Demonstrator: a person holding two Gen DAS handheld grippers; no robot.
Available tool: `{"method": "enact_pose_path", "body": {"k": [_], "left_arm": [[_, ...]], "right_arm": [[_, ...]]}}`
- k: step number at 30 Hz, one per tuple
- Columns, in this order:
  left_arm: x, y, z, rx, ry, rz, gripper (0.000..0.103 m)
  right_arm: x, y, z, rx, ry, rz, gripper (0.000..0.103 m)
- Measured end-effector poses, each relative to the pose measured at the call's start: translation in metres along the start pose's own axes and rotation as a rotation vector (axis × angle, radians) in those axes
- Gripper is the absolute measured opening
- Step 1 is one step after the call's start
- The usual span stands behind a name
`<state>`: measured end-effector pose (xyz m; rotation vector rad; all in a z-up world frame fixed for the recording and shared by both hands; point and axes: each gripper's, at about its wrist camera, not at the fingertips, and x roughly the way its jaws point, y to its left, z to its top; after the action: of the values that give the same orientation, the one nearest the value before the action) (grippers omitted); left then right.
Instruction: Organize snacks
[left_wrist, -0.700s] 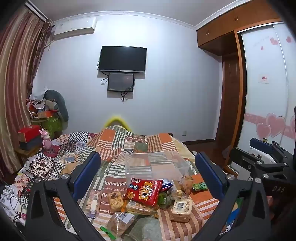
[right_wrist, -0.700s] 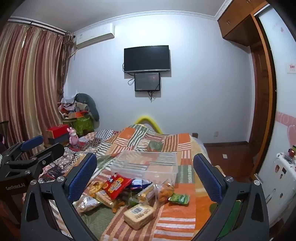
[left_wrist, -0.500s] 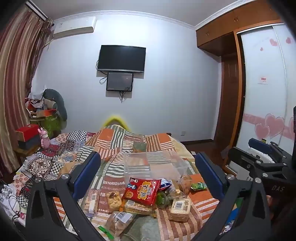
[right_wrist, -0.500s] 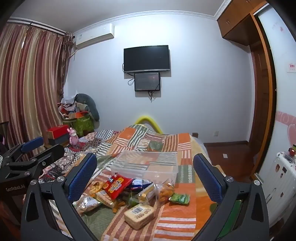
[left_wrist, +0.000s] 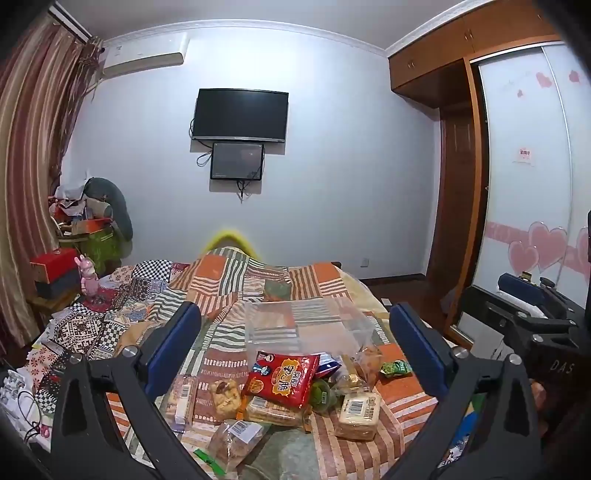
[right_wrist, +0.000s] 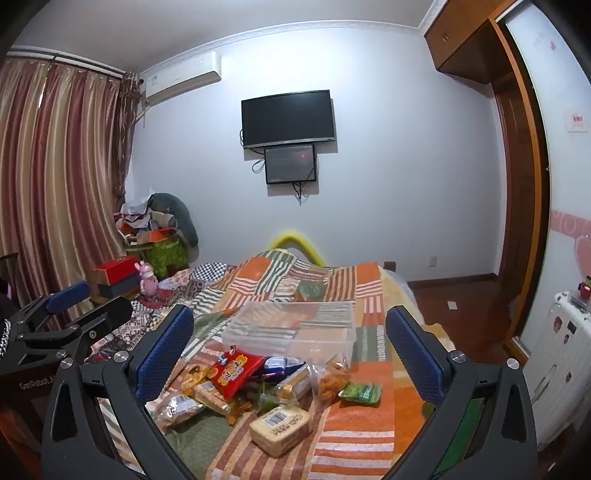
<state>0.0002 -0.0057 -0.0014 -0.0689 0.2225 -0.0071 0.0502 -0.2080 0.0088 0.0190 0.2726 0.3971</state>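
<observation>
Low in your frame, the snacks (left_wrist: 291, 387) lie heaped on the striped bed (left_wrist: 236, 280): a red packet (left_wrist: 282, 380) on top, wrapped cakes around it. Just above them sits a clear, empty plastic box (left_wrist: 303, 325), upright.

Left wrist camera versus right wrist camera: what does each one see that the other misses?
Only the left wrist view shows the heart-decorated wardrobe door and the right gripper at its edge. Only the right wrist view shows the white suitcase and the left gripper. Both show the snack pile with its red packet on the patchwork bed, the clear plastic bin, the wall television, and wide-open jaws holding nothing.
</observation>
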Motion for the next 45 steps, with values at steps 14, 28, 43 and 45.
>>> {"method": "enact_pose_path", "body": {"k": [14, 28, 43, 45], "left_arm": [[0.0042, 0.0029, 0.0, -0.009, 0.007, -0.001, 0.103], [0.0046, 0.0043, 0.0003, -0.018, 0.007, -0.002, 0.103], [0.0043, 0.0019, -0.0005, -0.013, 0.007, -0.01, 0.103], [0.0043, 0.0022, -0.0004, -0.012, 0.007, -0.011, 0.103]], "right_arm": [[-0.0033, 0.0007, 0.0012, -0.005, -0.009, 0.0, 0.103], [-0.0036, 0.0026, 0.0004, -0.012, -0.014, 0.0, 0.103], [-0.0037, 0.0018, 0.0008, -0.007, -0.019, -0.002, 0.103], [-0.0036, 0.0012, 0.0009, -0.006, -0.019, -0.002, 0.103]]}}
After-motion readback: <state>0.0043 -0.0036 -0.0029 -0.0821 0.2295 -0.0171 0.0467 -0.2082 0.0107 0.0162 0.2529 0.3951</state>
